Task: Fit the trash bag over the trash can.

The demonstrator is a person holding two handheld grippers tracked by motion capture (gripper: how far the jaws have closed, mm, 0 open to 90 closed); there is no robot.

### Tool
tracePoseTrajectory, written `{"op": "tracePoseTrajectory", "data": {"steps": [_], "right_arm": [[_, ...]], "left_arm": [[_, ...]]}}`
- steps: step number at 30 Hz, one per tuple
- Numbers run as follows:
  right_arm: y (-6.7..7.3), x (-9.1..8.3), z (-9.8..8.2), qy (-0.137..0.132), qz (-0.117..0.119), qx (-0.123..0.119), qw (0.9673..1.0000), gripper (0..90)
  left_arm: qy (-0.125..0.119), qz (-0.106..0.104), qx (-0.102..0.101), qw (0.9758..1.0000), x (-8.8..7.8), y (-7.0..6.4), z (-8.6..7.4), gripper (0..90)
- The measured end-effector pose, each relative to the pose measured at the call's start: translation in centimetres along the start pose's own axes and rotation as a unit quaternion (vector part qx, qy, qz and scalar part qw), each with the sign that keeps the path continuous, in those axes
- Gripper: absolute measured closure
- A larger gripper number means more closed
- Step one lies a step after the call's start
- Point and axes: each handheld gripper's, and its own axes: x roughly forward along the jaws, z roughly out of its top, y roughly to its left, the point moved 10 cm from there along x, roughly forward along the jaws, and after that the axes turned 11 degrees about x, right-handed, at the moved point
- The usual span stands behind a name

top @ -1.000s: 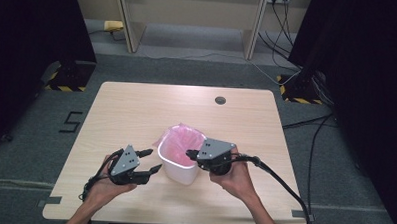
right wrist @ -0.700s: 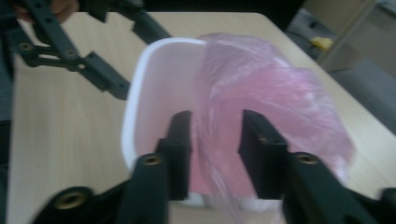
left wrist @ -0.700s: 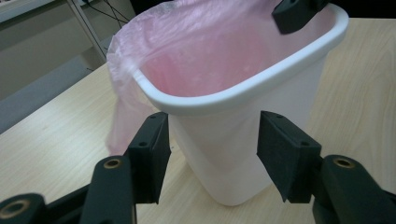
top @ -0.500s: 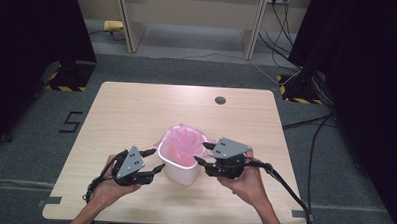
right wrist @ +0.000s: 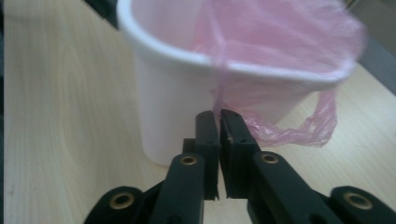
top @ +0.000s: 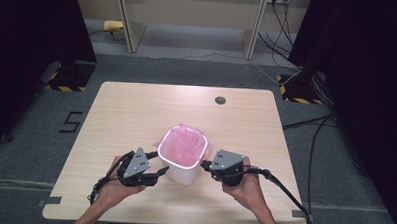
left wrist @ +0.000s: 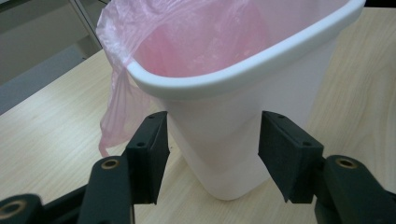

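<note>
Pinching a thin twisted strand of the pink bag (right wrist: 219,95), the right tool (right wrist: 219,122) has just snapped its jaws together, and in the right gripper view the film runs down from the bin's rim into the slit between the pads. The left tool (left wrist: 212,140) stands half open, its jaws straddling the lower wall of the white bin (left wrist: 233,140) without visibly pressing on it. From the high view, the left tool (top: 157,171) and right tool (top: 204,165) flank the bin (top: 181,166), which stands upright near the front edge of the tabletop (top: 136,115), roughly midway between its left and right edges. The pink bag (top: 183,144) lines the bin, with loose film spilling over the rim on the far side. The main risk looks to be the film: a pull on so narrow a strand could stretch or tear it, or it could slip from the pads. Because the left tool is not clamping the bin, a sideways or upward tug might drag or tip the light bin toward the front edge instead of seating the bag over the rim.
</note>
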Motion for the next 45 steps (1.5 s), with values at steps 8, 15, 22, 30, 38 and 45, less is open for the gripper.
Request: {"op": "tracePoseTrajectory", "data": {"steps": [8, 15, 22, 30, 38, 45], "right_arm": [[-1.5, 1.5, 0.1, 0.017, -0.014, -0.008, 0.9997, 90.0], [-3.9, 2.6, 0.8, 0.03, -0.042, -0.012, 0.9986, 90.0], [-3.3, 2.8, 0.1, 0.041, -0.043, -0.036, 0.9976, 90.0], [-3.8, 3.3, -0.4, 0.027, -0.038, -0.026, 0.9986, 90.0], [-4.1, 2.2, 0.3, 0.014, -0.043, -0.024, 0.9987, 90.0], [-4.1, 2.4, 0.6, 0.01, -0.039, -0.021, 0.999, 90.0]], "left_arm": [[0.005, 0.005, -0.016, 0.9998, 0.4, -0.1, -0.4, 44.9], [0.01, 0.006, -0.024, 0.9997, 1.0, 0.0, -0.3, 46.9], [0.011, 0.007, -0.024, 0.9996, 1.0, -0.3, -0.4, 46.6], [-0.017, 0.012, -0.034, 0.9992, -0.1, 0.5, 0.2, 43.6], [-0.035, 0.057, -0.03, 0.9974, -2.4, 3.7, 0.5, 45.6], [-0.012, 0.047, -0.008, 0.9988, -0.9, 4.4, 0.3, 56.5]]}}
